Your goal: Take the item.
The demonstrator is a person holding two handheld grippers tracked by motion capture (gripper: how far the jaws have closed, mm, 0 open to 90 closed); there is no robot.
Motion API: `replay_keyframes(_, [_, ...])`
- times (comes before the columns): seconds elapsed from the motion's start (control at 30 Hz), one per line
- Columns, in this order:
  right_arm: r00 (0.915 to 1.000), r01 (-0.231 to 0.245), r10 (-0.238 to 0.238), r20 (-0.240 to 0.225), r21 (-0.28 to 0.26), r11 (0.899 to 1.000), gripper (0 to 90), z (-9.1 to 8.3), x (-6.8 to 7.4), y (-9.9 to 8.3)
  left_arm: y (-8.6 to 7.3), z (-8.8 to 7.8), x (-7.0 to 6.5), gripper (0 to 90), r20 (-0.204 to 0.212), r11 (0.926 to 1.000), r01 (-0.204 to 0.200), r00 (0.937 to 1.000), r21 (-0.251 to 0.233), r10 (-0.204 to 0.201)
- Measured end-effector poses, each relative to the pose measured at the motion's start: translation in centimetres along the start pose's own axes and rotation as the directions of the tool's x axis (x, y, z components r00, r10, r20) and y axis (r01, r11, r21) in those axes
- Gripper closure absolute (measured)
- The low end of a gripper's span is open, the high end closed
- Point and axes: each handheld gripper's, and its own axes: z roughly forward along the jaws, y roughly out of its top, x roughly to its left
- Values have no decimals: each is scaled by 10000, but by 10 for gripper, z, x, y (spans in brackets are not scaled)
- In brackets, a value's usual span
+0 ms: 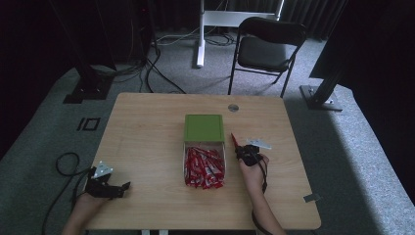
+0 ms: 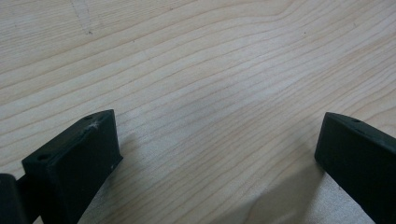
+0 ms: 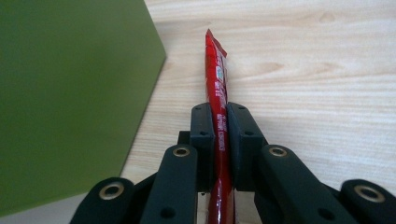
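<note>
The right claw (image 3: 220, 126) pinches one red packet (image 3: 216, 70) edge-on, its jaws pressed against the wrapper, right of centre in the high view beside the green lid (image 1: 203, 128) of the box (image 1: 223, 152). That box, mid-frame, is heaped with red packets (image 1: 203, 168); the sorting looks barely begun. The left claw (image 2: 217, 149) rests spread and empty on the table (image 1: 147, 132), lower left.

Red sachet (image 3: 218, 84) w/ white print, green lid (image 1: 203, 128), black gripper (image 3: 219, 128), pale wood table (image 1: 147, 132)
</note>
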Motion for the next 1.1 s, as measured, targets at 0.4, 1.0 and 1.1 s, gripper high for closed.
replay_keyframes(0.4, [9999,-39,42,-151,209,9998,719,2,-3,-4,0,0,0,7,0,10000,-1,10000,-2,1])
replay_keyframes(1.0, [9968,752,-747,292,-189,9970,632,-28,-25,6,0,0,0,7,-1,10000,-3,10000,0,3])
replay_keyframes(1.1, [9964,720,-709,472,-221,9972,614,-32,-31,5,0,0,0,7,0,10000,-1,10000,1,1])
